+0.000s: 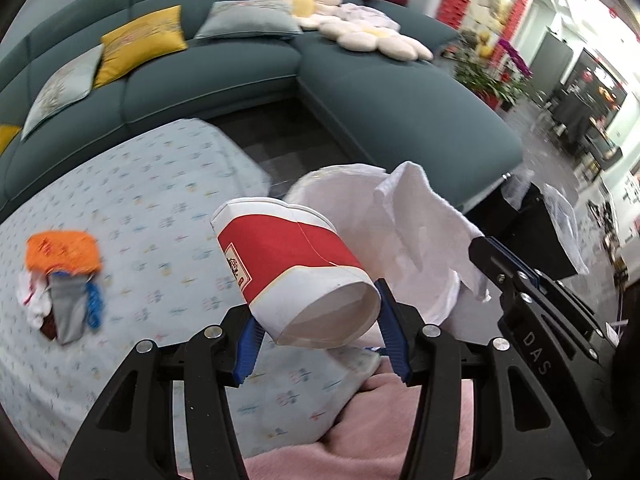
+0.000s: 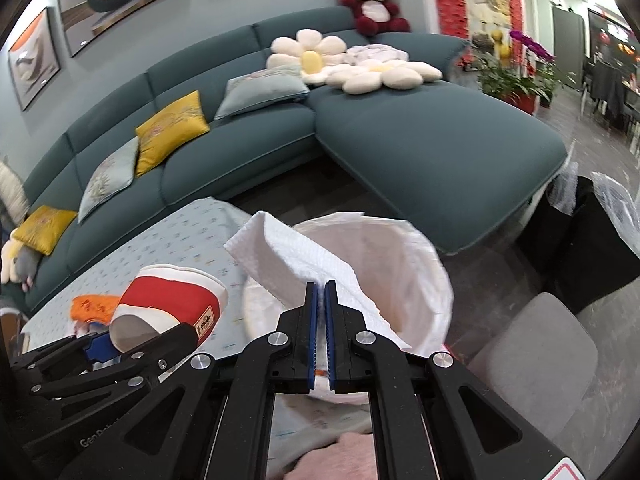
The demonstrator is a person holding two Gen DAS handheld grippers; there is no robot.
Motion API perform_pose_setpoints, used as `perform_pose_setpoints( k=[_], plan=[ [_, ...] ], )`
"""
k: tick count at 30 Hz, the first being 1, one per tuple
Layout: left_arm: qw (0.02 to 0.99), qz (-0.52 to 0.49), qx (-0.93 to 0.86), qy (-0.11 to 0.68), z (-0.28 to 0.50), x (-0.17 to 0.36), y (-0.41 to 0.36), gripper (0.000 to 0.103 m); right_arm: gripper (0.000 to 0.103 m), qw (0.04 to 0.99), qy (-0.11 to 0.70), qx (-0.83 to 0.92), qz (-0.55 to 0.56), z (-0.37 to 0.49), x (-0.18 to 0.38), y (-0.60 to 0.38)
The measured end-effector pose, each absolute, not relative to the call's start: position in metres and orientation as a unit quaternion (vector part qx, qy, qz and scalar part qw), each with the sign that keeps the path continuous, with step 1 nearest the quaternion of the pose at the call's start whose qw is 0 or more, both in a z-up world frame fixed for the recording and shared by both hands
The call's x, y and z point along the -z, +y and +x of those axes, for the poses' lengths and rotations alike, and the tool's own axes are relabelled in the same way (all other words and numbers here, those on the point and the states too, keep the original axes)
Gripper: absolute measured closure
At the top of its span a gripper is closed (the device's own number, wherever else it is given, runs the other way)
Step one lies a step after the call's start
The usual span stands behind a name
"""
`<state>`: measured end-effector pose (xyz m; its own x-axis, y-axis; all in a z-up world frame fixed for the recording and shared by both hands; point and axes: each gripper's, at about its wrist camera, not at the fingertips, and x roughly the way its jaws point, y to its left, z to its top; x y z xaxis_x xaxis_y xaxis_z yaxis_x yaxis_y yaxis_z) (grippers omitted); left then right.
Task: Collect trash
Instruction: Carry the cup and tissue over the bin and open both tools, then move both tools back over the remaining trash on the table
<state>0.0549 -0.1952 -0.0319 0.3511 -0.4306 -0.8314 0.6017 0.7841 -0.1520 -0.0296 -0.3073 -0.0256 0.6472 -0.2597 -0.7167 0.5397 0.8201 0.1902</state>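
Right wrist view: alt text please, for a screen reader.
The right tool is shut on a white paper towel above a white-lined trash bin. At left, the left tool holds a red-and-white paper cup.

soft indoor light, right-side glare, motion blur, strong fisheye edge warping.

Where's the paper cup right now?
Paper cup is on its side in the left gripper jaws, above the table, just left of the white-lined bin.

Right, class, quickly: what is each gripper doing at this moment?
Left gripper: shut on the red and white paper cup.
Right gripper: shut on the white paper towel.
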Motion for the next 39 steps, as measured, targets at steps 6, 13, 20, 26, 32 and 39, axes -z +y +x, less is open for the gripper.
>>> perform_pose_setpoints(
  k=[6,13,20,26,32,39],
  plan=[
    [0.806,0.101,0.341,0.474,0.057,0.041,-0.224,0.053,0.099,0.879,0.358,0.240,0.204,-0.028,0.036,-0.329],
    [0.797,0.094,0.359,0.477,0.065,0.049,-0.243,0.053,0.098,0.872,0.366,0.252,0.204,-0.021,0.044,-0.346],
    [0.805,0.084,0.344,0.476,0.073,0.051,-0.241,0.035,0.085,0.869,0.363,0.270,0.198,-0.016,0.043,-0.354],
    [0.814,0.076,0.328,0.473,0.078,0.048,-0.224,0.034,0.078,0.872,0.363,0.267,0.189,-0.011,0.039,-0.347],
    [0.827,0.061,0.304,0.469,0.083,0.043,-0.195,0.034,0.072,0.877,0.366,0.250,0.184,-0.004,0.035,-0.326],
    [0.845,0.032,0.260,0.467,0.094,0.038,-0.141,0.034,0.065,0.889,0.373,0.214,0.159,0.010,0.027,-0.282]
  ],
)
